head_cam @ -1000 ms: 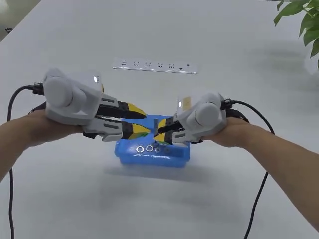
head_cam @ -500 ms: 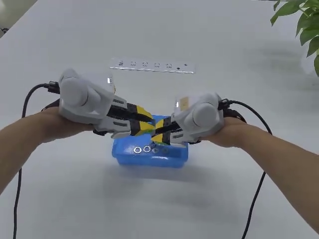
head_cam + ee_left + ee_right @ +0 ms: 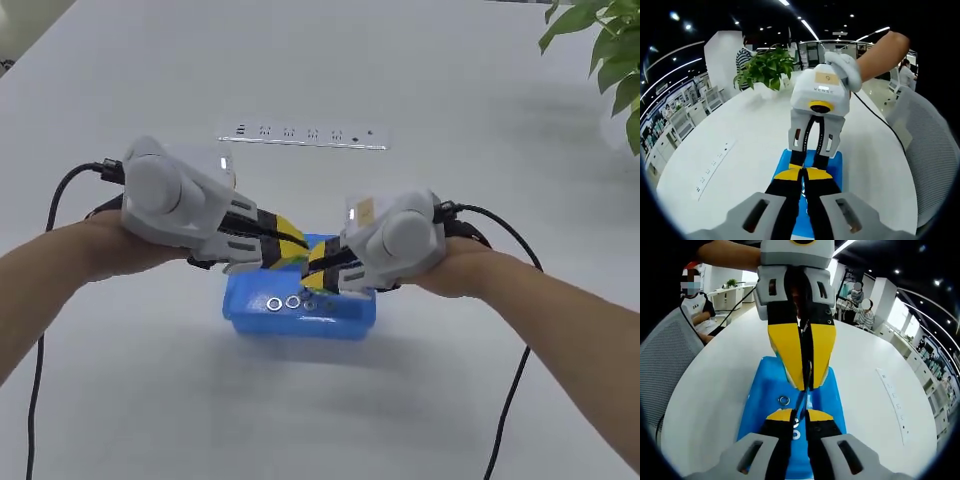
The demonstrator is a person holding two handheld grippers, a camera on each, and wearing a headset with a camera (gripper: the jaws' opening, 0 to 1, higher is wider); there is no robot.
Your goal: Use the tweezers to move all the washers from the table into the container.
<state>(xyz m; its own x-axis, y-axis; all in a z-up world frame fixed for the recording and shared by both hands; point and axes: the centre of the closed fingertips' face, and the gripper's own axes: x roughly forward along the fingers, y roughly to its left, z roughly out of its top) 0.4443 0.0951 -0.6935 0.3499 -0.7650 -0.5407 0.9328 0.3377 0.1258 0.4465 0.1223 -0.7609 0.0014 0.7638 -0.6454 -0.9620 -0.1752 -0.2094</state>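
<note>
- The left gripper [image 3: 292, 246] has closed in from 9 o'clock since a second ago, and its tips now meet those of the right gripper [image 3: 313, 272], which comes from 3 o'clock.
- Both sets of jaws are pressed together and appear to pinch the thin tweezers [image 3: 803, 390] between them.
- The washers [image 3: 292, 301] lie in the blue container [image 3: 350, 318] at 6 o'clock of the tips.
- This looks like a handover or regrip, with the task near its end.

A: Where are the washers [image 3: 283, 302] seen?

B: A few small silver rings, laid flat in a row inside the container [image 3: 300, 322], which is blue, shallow and rectangular. The tweezers [image 3: 803, 399], thin and metallic, are held just above it, mostly hidden.
</note>
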